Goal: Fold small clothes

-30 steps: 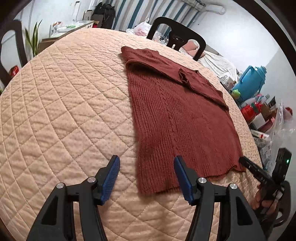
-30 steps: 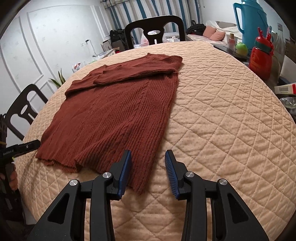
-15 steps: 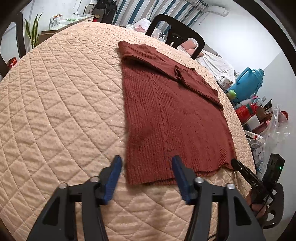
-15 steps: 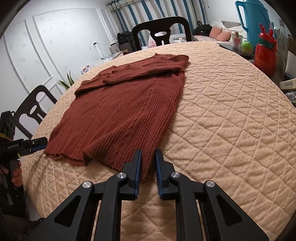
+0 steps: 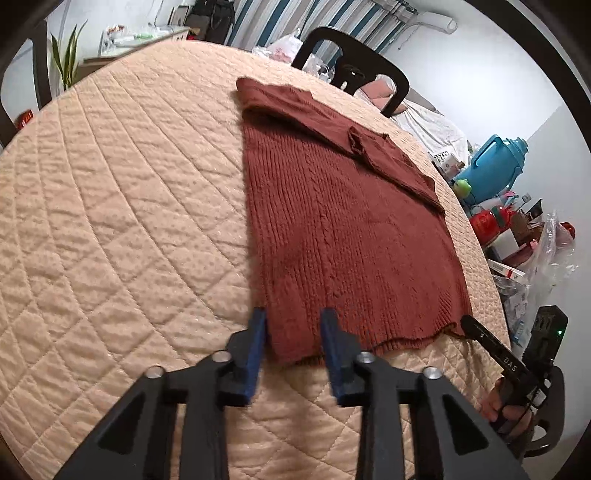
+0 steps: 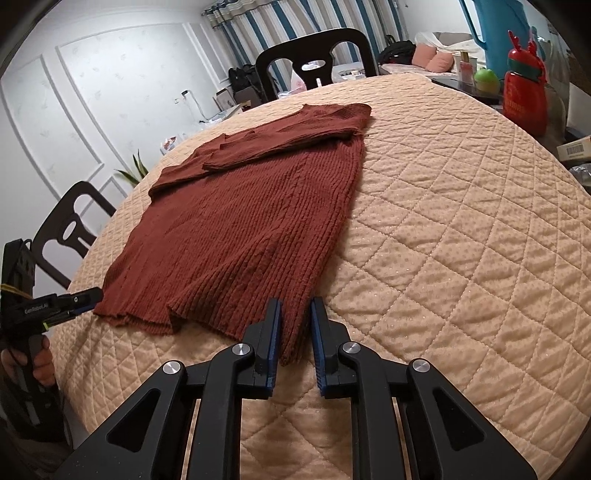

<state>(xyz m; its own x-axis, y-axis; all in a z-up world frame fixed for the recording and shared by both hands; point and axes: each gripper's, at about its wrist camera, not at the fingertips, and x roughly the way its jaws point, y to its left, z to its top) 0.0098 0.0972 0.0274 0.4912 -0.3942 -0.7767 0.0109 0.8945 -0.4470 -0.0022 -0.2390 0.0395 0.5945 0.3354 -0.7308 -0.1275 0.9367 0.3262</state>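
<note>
Rust-red sweater (image 5: 343, 236) flat on the quilted peach bench (image 5: 118, 229), sleeves folded across its far end.
Left hand-held gripper (image 5: 293, 338) has just been closing around one hem corner; right hand-held gripper (image 6: 295, 332) pinches the other. A shallow bite could slip when lifted, in a cluttered room.

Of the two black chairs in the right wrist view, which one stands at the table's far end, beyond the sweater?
The chair in front of the striped curtains. The other chair stands at the table's left side, by the plant.
</note>
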